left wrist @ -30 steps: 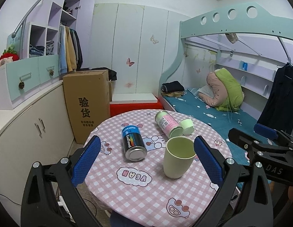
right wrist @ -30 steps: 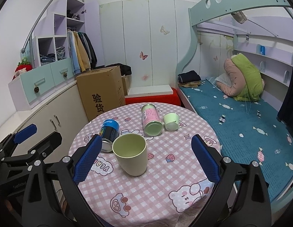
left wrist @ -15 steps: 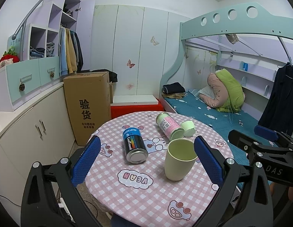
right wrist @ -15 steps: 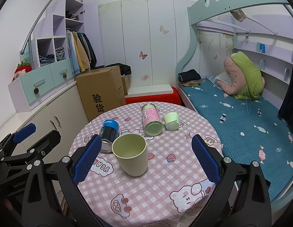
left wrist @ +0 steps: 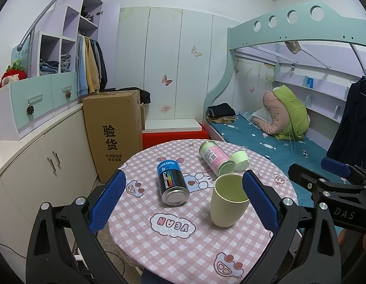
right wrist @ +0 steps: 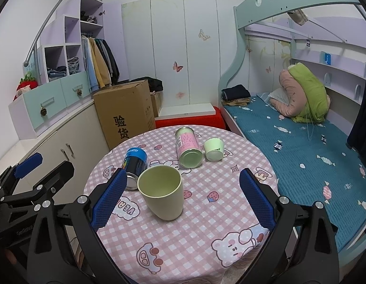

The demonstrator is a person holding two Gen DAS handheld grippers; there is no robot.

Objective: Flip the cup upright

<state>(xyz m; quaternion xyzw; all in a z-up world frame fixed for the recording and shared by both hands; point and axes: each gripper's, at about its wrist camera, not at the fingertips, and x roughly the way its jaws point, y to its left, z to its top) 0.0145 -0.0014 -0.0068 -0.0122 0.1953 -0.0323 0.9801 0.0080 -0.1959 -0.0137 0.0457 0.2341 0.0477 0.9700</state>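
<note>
A pale green cup (left wrist: 229, 200) stands upright, mouth up, on the round table with a pink checked cloth (left wrist: 183, 241); it also shows in the right wrist view (right wrist: 163, 195). My left gripper (left wrist: 183, 203) is open and empty, held back from the table, with the cup just inside its right finger (left wrist: 259, 203). My right gripper (right wrist: 181, 201) is open and empty, with the cup near its left finger (right wrist: 107, 198). Each gripper shows in the other's view, the right one (left wrist: 329, 189) and the left one (right wrist: 34, 182).
A dark blue can (left wrist: 172, 182) and a pink can (left wrist: 216, 157) lie on their sides behind the cup. A small light green cup (left wrist: 239, 160) lies tipped beside the pink can. A cardboard box (left wrist: 114, 132) and cabinets stand left; a bunk bed (left wrist: 265, 137) stands right.
Both grippers have drawn back and risen slightly, so the table looks a little farther away. The cup and cans have not moved.
</note>
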